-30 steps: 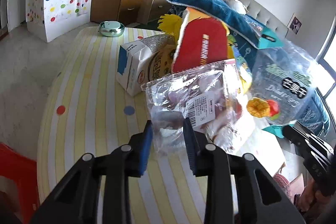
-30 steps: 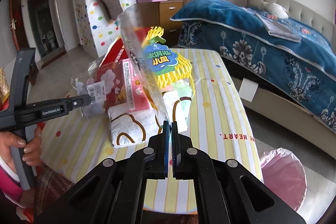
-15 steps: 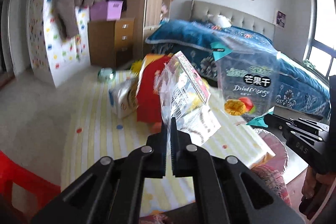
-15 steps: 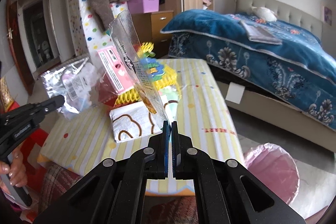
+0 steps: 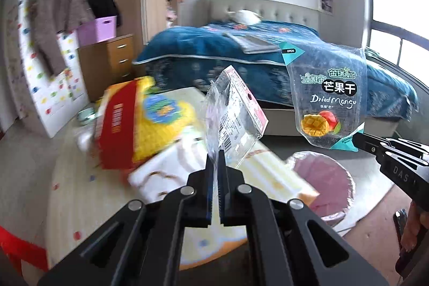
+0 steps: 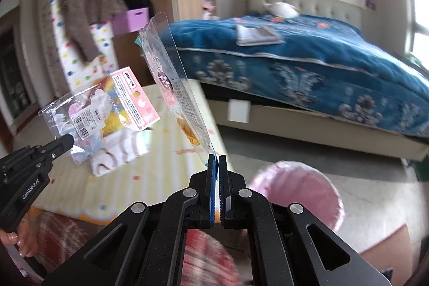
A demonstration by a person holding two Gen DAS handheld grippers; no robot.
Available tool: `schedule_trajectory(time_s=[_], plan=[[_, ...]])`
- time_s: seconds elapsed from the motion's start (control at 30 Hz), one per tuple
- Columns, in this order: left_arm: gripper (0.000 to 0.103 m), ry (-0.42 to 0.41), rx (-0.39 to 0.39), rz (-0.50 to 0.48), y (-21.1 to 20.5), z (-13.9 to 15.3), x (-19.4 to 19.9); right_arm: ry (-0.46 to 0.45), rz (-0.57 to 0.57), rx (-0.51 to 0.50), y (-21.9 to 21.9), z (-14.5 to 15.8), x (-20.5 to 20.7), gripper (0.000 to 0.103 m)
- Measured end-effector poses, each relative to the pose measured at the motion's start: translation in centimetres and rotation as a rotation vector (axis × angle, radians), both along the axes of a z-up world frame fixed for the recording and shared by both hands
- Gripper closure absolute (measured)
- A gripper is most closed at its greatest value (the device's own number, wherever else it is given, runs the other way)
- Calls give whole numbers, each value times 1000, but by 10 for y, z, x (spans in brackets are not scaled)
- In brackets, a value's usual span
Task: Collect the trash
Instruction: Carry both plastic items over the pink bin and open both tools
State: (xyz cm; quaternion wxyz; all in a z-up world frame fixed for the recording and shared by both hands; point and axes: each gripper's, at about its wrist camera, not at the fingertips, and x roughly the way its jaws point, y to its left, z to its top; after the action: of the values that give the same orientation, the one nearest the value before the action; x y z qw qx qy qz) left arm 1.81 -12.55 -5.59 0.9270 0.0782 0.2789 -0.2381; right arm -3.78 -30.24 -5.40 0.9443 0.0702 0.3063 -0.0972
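Left wrist view, blurred striped table (image 5: 270, 173), blue bed (image 5: 214, 55), pink bin (image 5: 321, 176).

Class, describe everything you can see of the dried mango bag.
The dried mango bag is a clear, glossy plastic pouch that looks empty, with teal corners, an "OPEN" tab, white Chinese lettering, "Dried Mango" and a cut-mango picture. It hangs upright in the air, pinched at its lower corner by the right gripper, in front of the blue bed and above the pink-lined bin.

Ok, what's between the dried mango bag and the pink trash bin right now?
Nothing: in the left wrist view the dried mango bag, pinched by the right gripper, hangs in open air above the pink-lined bin, only bare floor behind.
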Motion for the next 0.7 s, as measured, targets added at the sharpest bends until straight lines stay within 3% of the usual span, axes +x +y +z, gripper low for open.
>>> schedule_trajectory(time_s=[0.33,0.7], plan=[[102,24,32,-179,-96,-13,9,61,-246,29,-86,-28,-41,101],[102,119,87,-240,-182,-41,38,162,-382,131,-156,-79,-45,101]])
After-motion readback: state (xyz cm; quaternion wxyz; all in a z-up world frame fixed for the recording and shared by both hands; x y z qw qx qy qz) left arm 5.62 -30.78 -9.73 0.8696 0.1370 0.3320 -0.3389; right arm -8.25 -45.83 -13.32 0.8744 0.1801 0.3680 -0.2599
